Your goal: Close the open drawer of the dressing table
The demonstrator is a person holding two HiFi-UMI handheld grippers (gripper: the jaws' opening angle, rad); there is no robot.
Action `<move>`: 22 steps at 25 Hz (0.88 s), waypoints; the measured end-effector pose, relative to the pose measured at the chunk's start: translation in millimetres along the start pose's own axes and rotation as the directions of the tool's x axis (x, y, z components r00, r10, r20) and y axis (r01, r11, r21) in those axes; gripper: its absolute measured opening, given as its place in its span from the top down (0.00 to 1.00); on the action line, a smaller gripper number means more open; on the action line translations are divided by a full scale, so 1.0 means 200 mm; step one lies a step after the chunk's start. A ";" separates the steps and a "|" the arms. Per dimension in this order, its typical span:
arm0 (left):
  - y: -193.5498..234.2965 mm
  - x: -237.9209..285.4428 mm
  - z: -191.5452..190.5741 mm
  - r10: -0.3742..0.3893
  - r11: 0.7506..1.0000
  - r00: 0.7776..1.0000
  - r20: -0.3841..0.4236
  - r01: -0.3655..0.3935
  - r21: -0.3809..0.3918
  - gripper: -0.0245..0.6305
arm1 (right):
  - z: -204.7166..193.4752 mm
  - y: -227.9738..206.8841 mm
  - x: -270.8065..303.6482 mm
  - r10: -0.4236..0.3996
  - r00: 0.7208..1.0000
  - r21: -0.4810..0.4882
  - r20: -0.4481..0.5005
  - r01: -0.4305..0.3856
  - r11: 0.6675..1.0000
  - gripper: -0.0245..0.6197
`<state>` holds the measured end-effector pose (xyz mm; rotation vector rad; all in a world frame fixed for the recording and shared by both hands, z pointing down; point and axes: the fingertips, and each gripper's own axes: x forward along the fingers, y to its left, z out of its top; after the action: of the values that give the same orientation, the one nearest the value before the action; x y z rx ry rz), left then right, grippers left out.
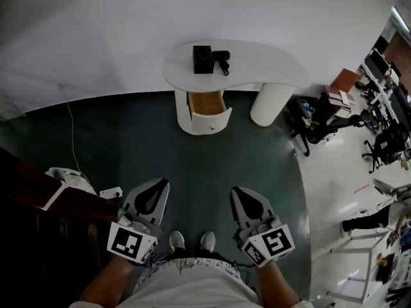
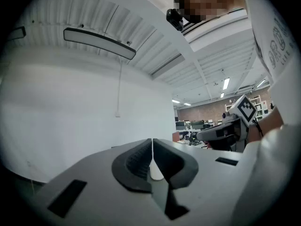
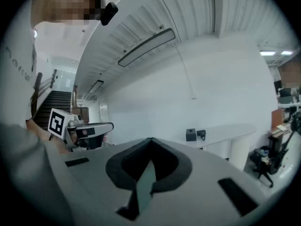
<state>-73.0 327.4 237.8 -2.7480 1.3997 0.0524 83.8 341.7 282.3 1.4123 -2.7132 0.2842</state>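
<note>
Well apart: open drawer [image 1: 209, 111] far ahead of left tongs [image 1: 163, 183], right tongs [image 1: 236, 191].

Ceiling strip lights [image 2: 225, 84] give even, cool light; gripper views bend and blacken at the edges.

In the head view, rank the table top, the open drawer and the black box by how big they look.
Largest to smallest: table top, open drawer, black box. All sit about equally far, so nearness doesn't skew it.
</note>
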 end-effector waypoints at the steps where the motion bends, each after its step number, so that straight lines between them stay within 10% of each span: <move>1: 0.00 0.01 -0.01 -0.002 1.000 1.000 -0.008 0.002 0.002 0.93 | 0.00 0.00 0.01 0.003 1.000 0.001 -0.001 -0.003 1.000 0.95; 22: 0.00 0.10 -0.05 -0.017 1.000 0.999 -0.029 0.017 0.014 0.93 | -0.03 -0.09 0.08 -0.018 1.000 0.011 -0.009 0.018 1.000 0.95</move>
<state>-61.6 311.4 246.0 -2.7598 1.3778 0.0021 88.9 320.3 292.1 1.4334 -2.6947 0.3046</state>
